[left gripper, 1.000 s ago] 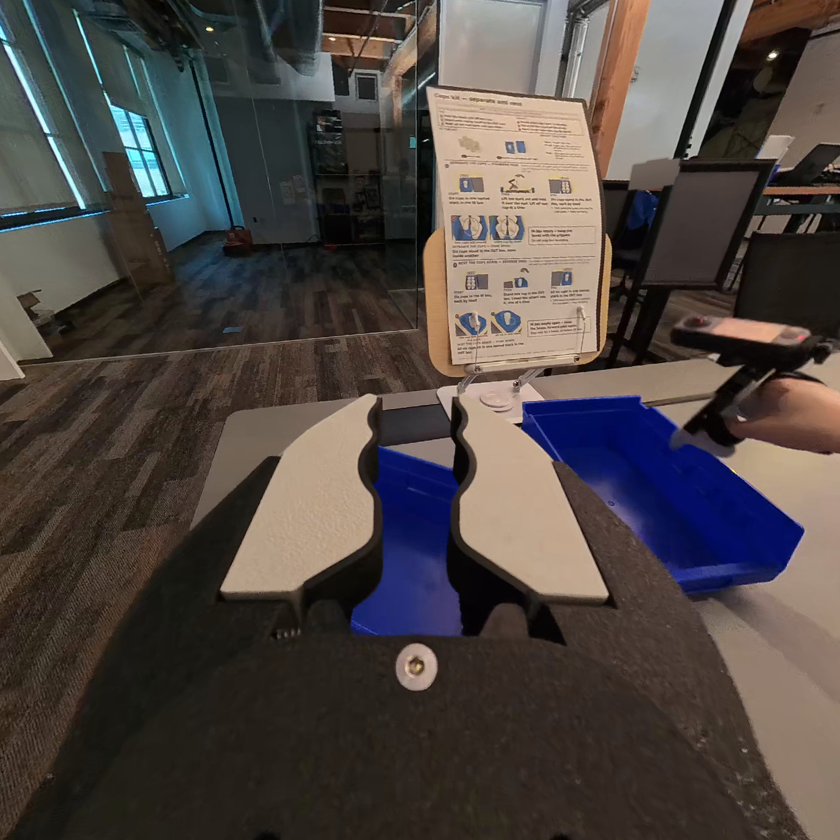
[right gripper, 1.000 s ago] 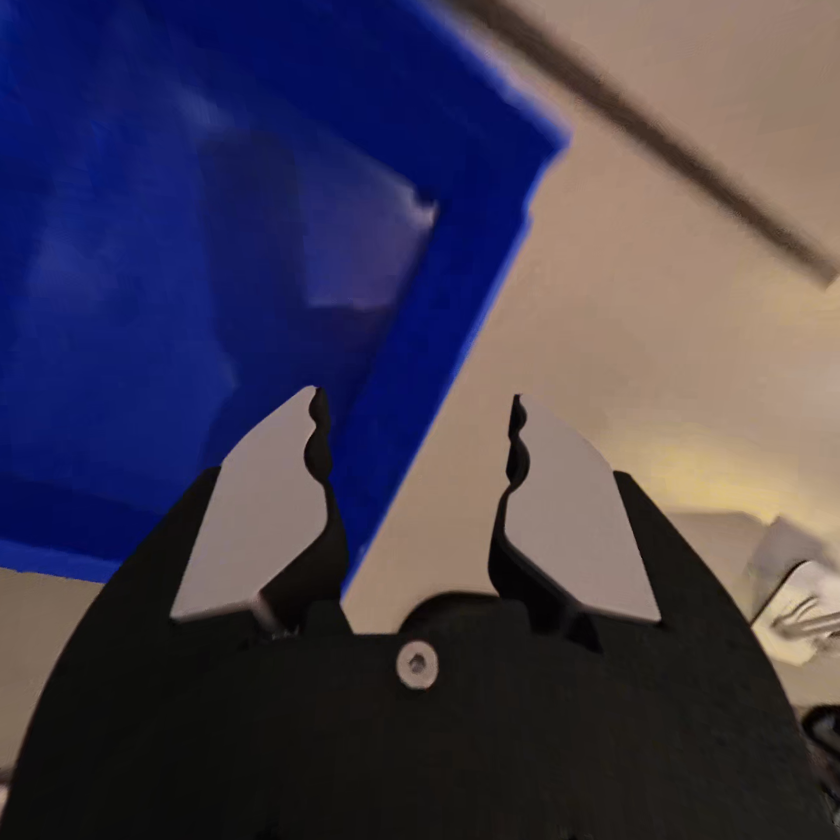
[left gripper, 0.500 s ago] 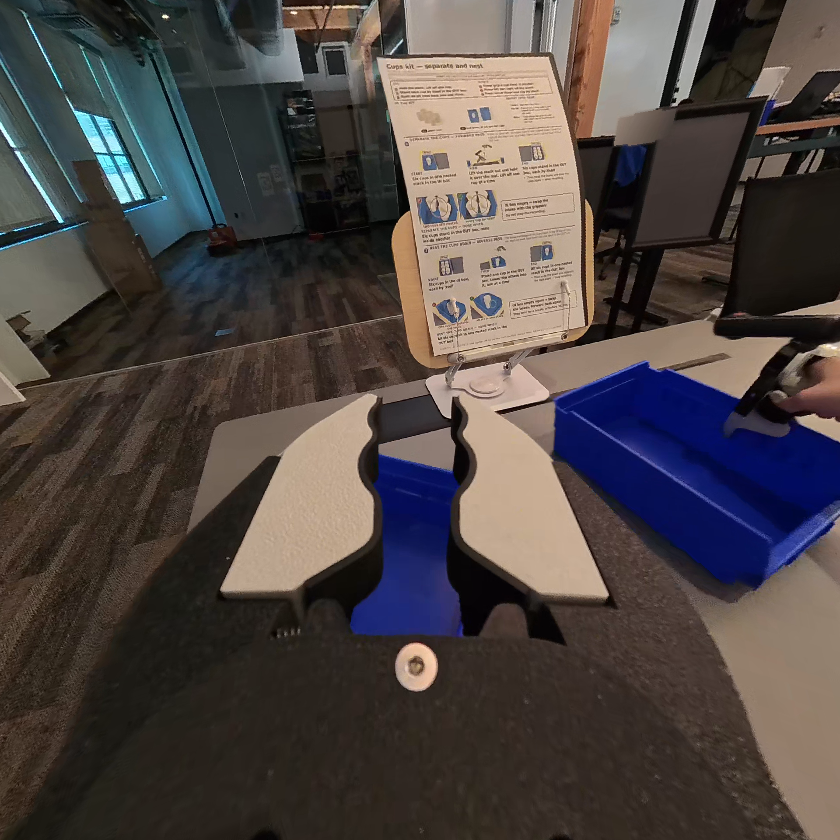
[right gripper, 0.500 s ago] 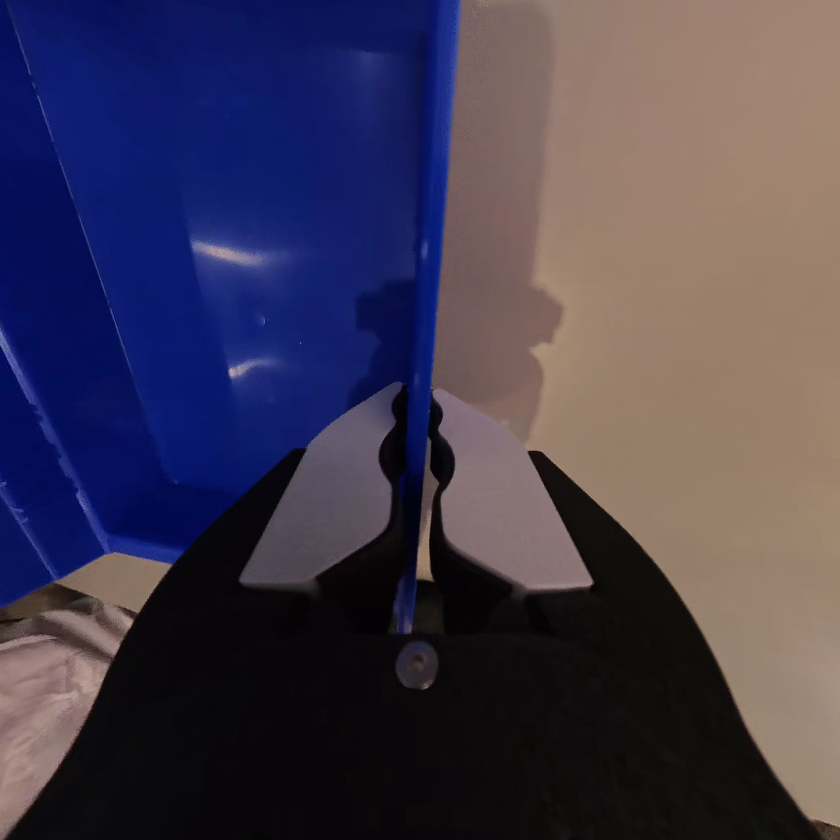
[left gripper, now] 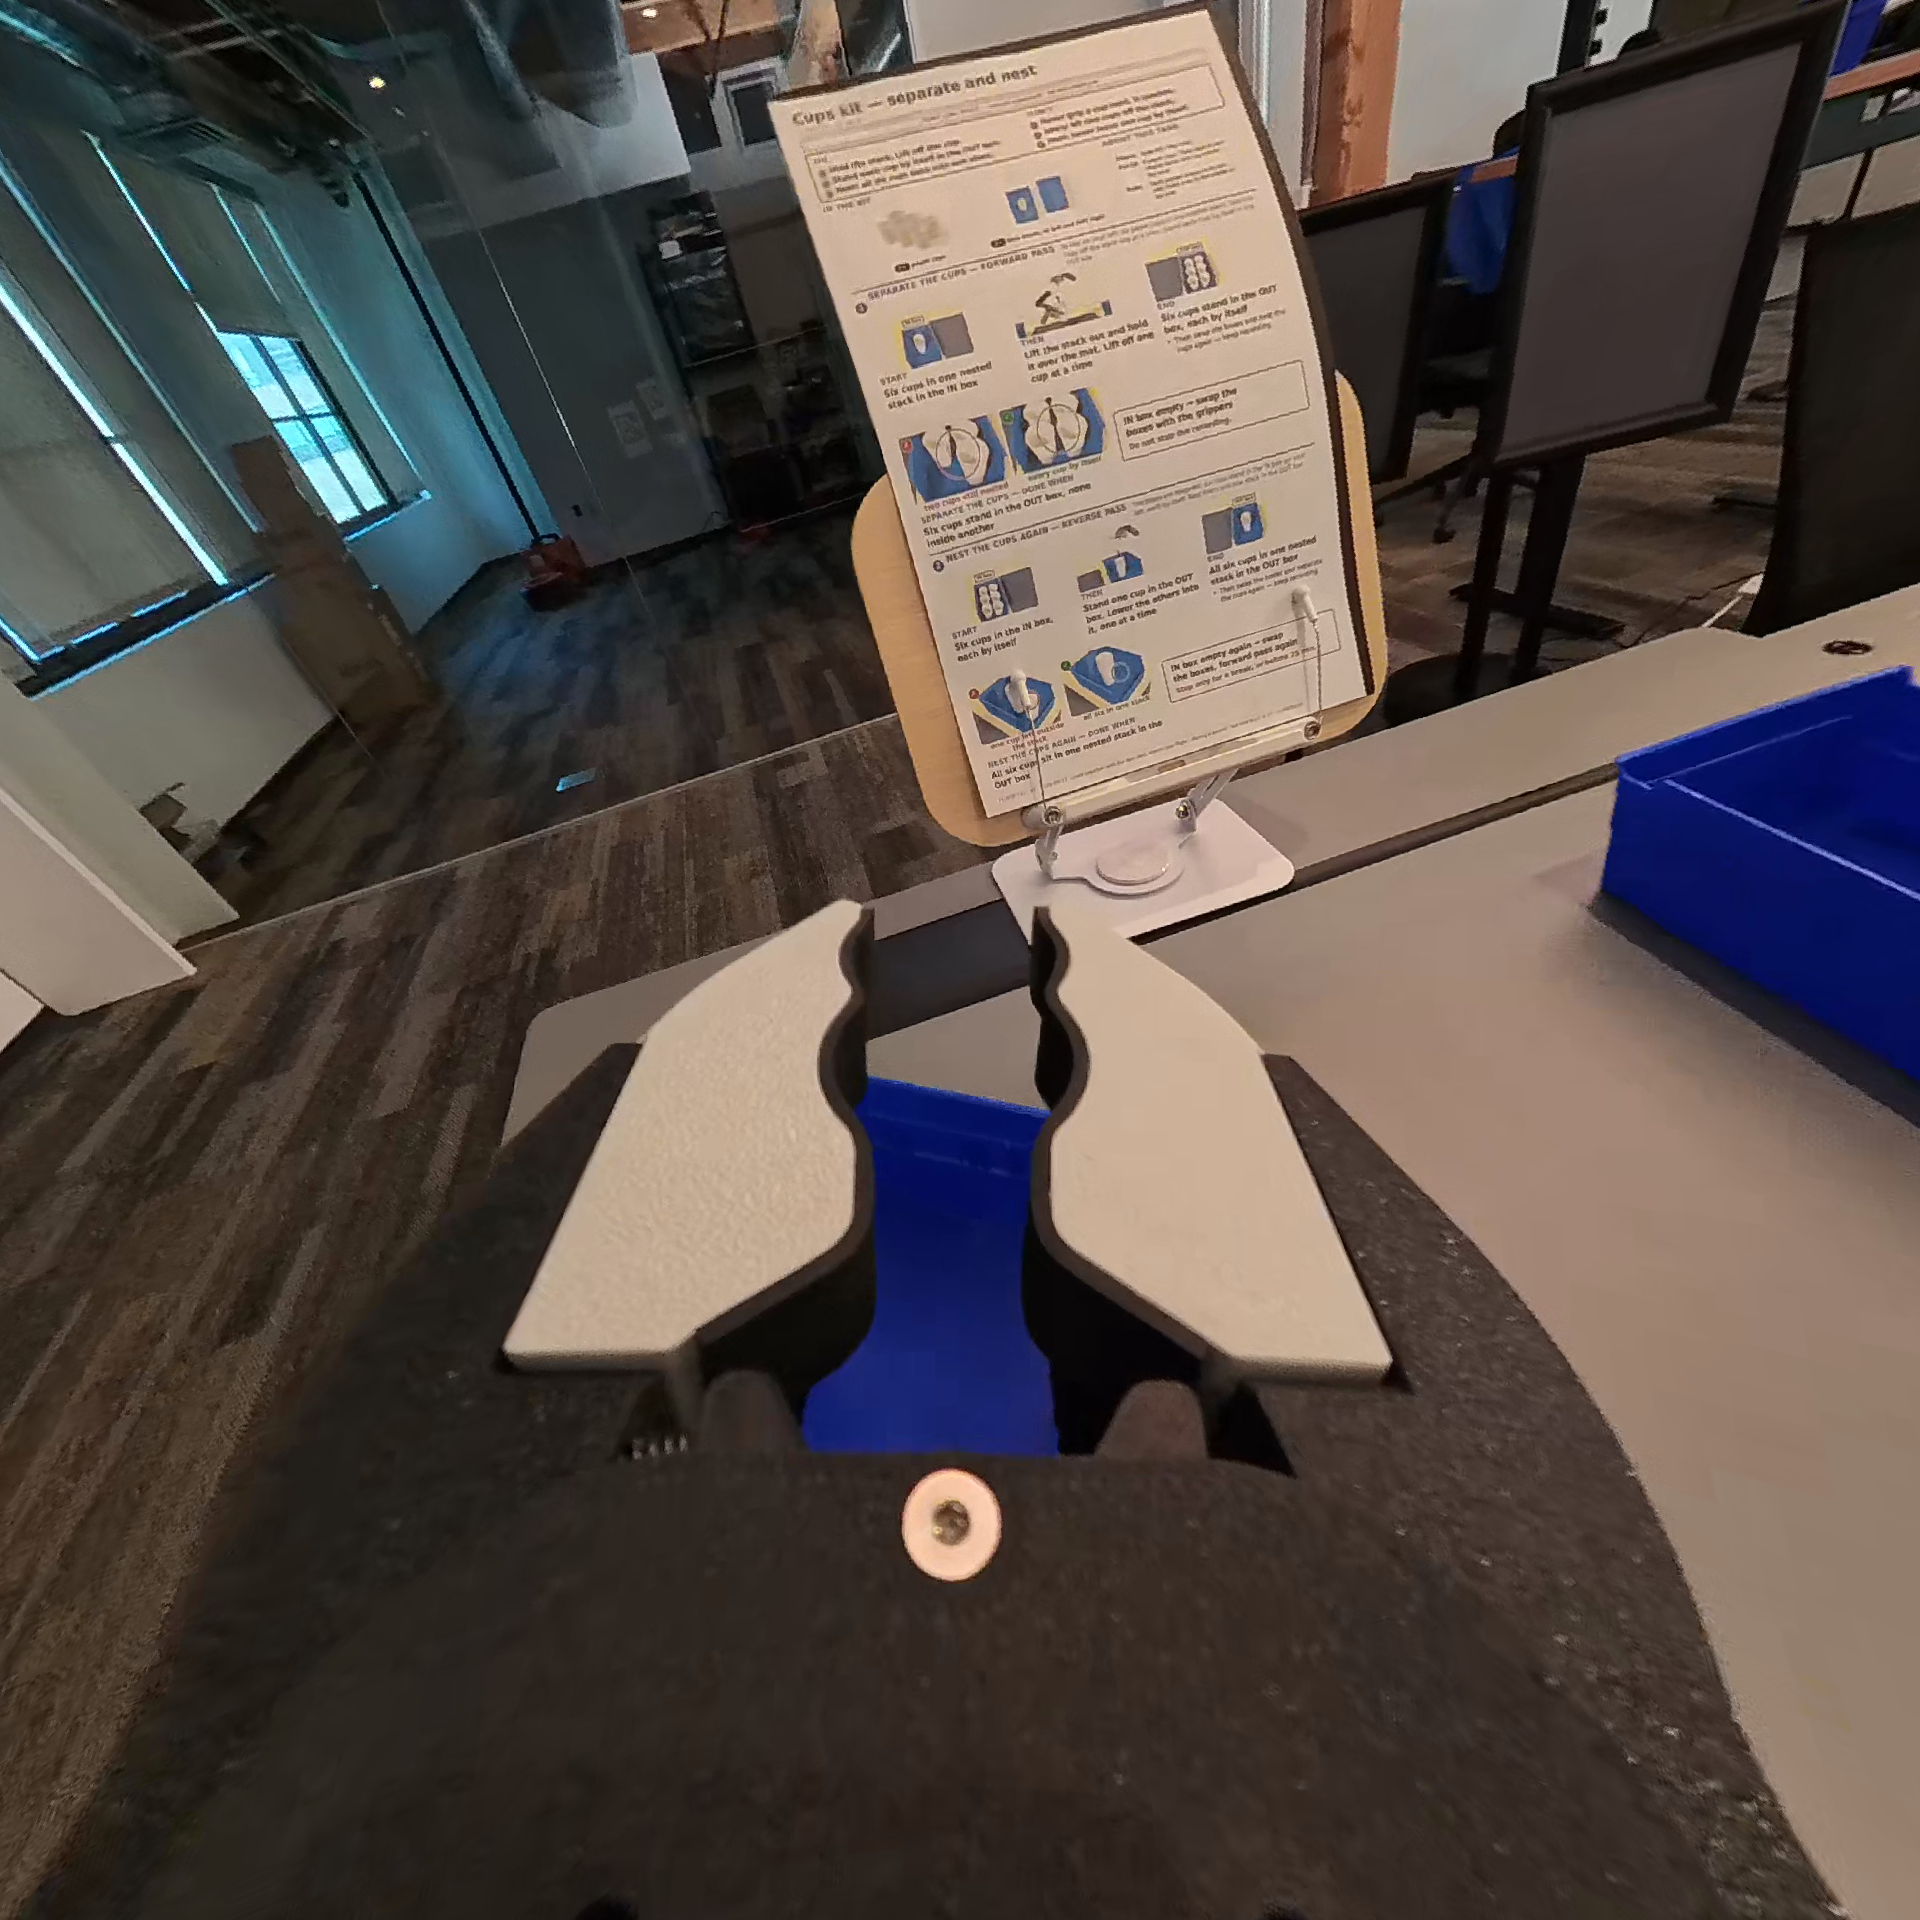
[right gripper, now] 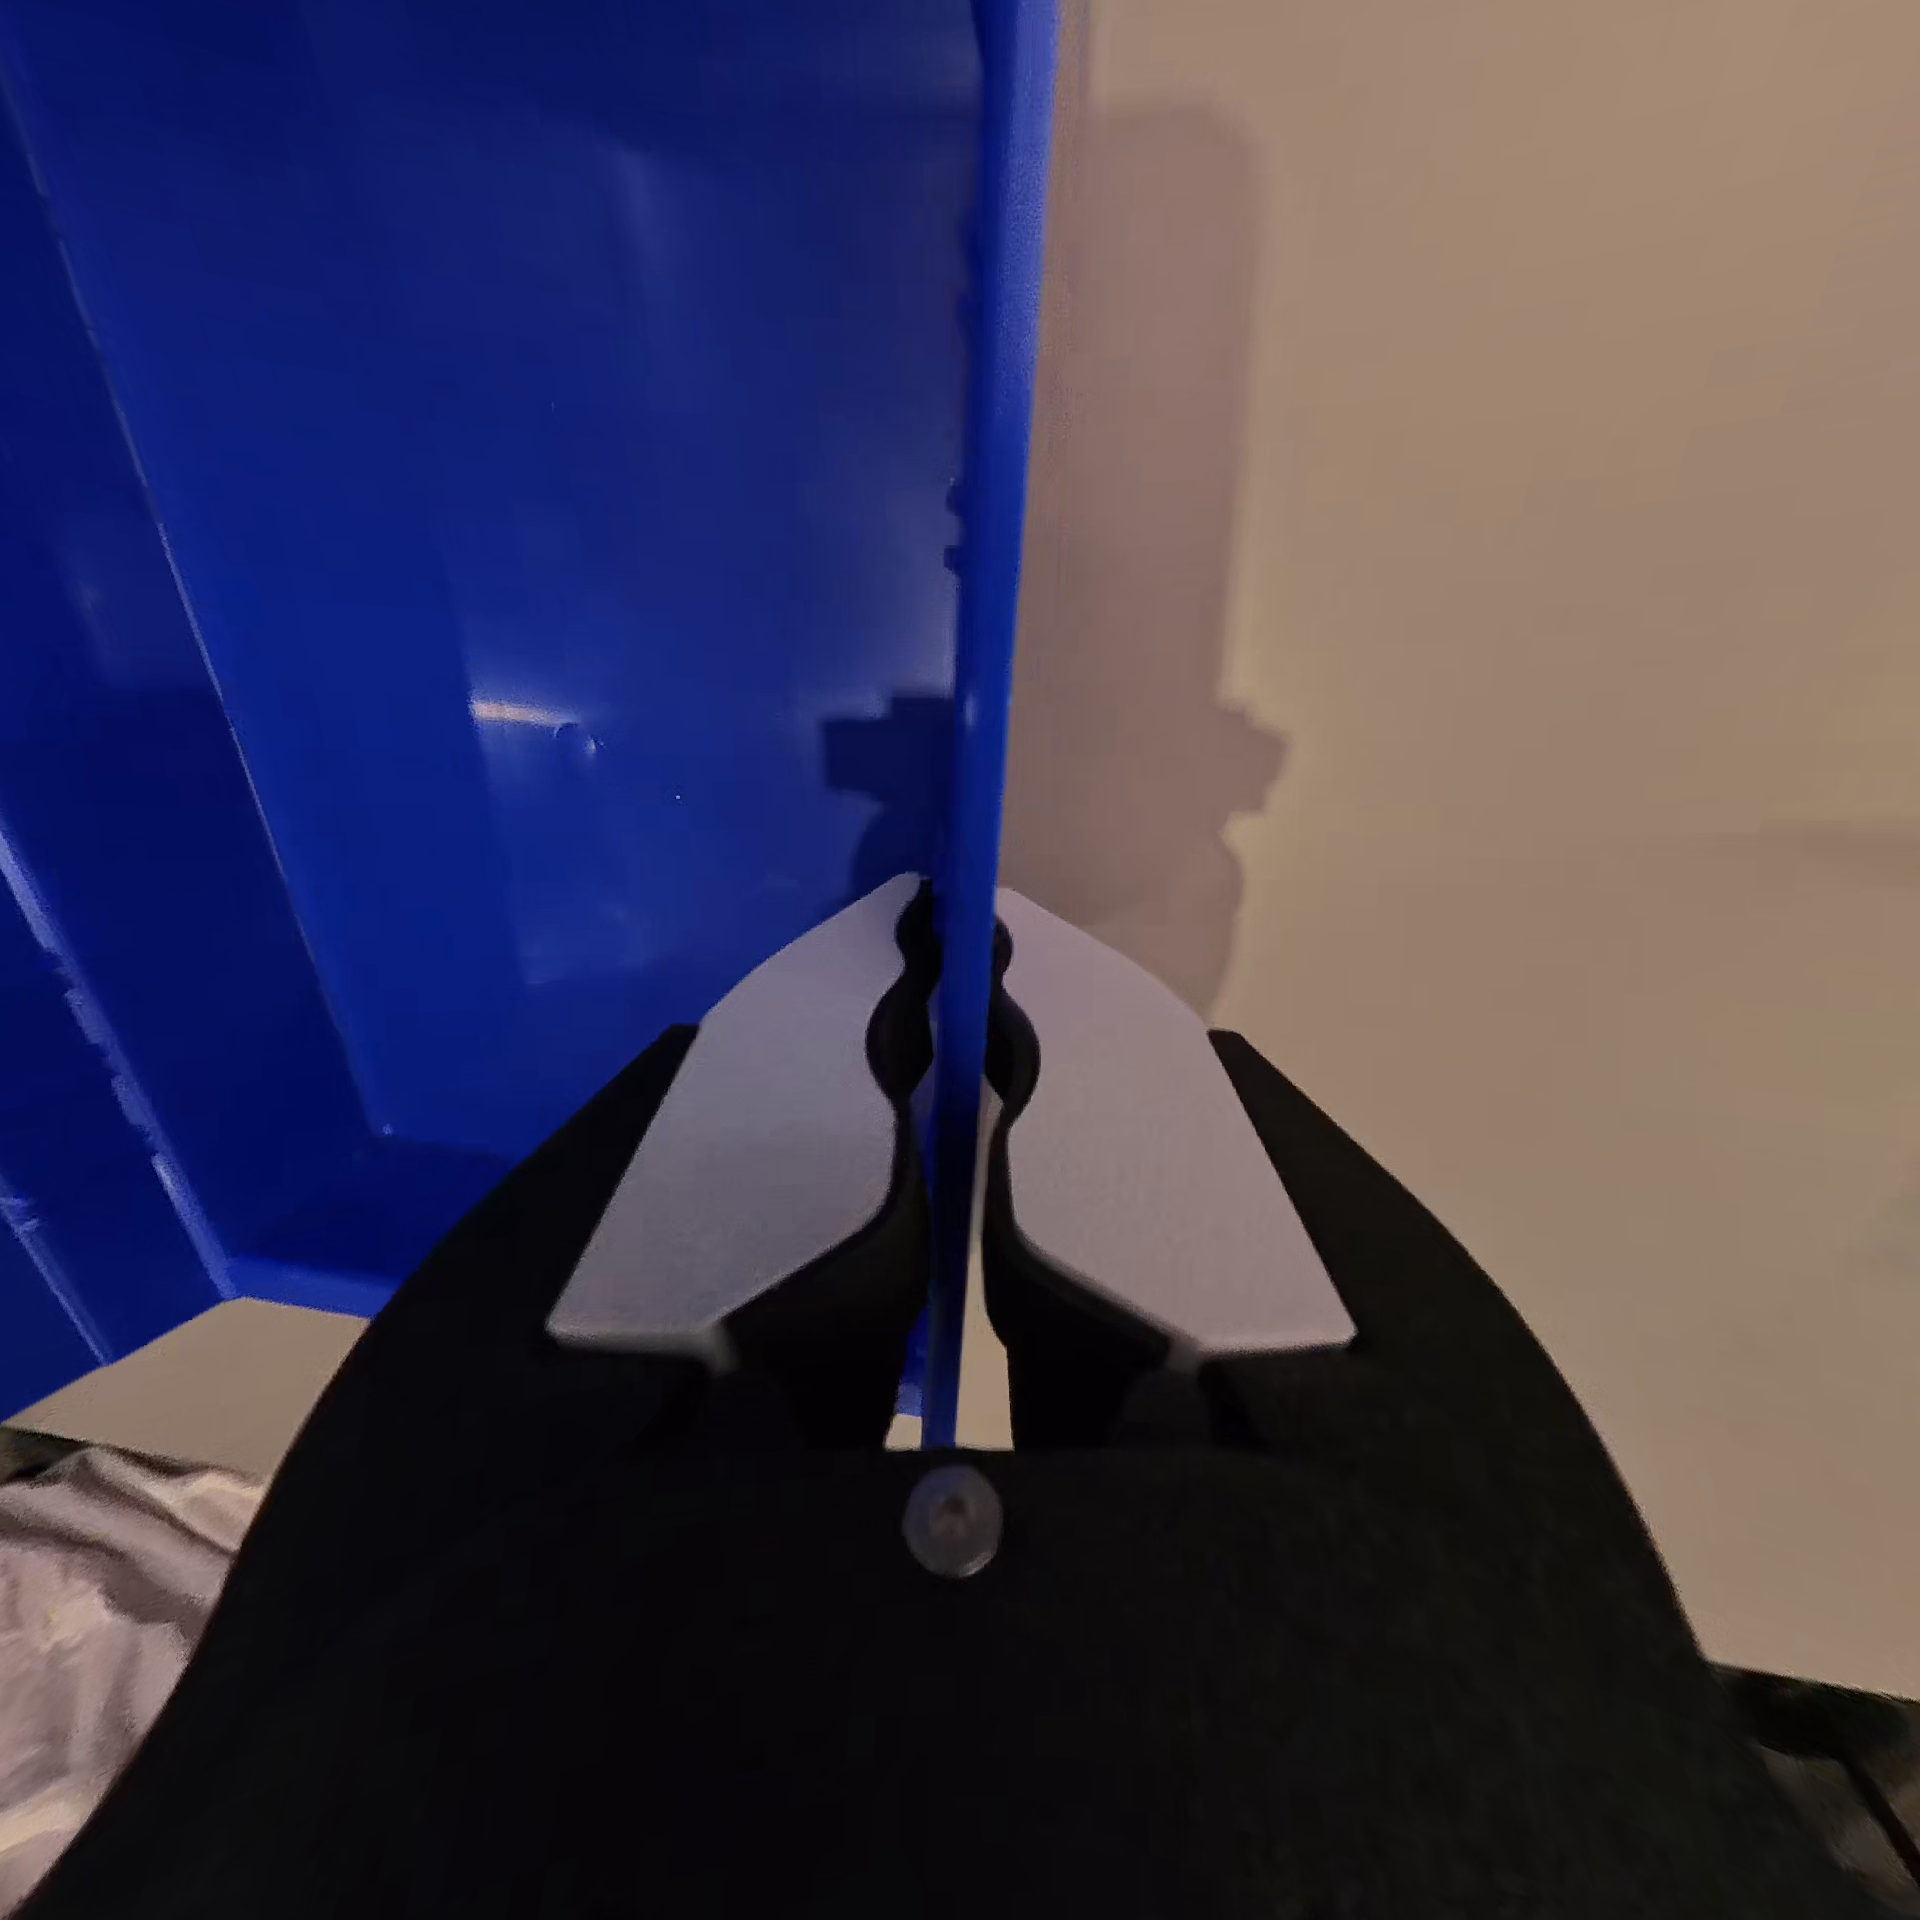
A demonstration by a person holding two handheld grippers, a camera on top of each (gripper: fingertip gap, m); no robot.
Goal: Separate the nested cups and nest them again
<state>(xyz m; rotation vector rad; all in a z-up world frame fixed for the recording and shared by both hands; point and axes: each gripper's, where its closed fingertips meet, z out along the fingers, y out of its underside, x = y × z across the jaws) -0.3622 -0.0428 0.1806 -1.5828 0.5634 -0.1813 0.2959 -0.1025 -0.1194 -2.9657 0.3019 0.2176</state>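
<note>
Right gripper [right gripper: 961, 914] clenched on the thin side wall of a blue bin [right gripper: 520, 520], wall running to 12 o'clock, bin floor bare. Left gripper [left gripper: 948, 935] parted a little, grasping nothing, over a second blue bin [left gripper: 935, 1195]; the first sits at 3 o'clock on the tabletop [left gripper: 1455, 1039], instruction sheet [left gripper: 1081, 416] at 12. Cups not visible, possibly hidden. Risk: pinch on one edge may tilt or slip the bin when dragged.

The left hand-held gripper [left gripper: 945, 935] is showing pale grey fingers [left gripper: 717, 1153] on a speckled black body; beneath it a blue bin [left gripper: 935, 1247] is gleaming. Ahead, a grey desk [left gripper: 1455, 1039] is carrying a white printed sheet [left gripper: 1081, 416]. The right hand-held gripper [right gripper: 961, 914] is showing grey-white fingers [right gripper: 769, 1122] around a bright blue bin wall [right gripper: 987, 623].
</note>
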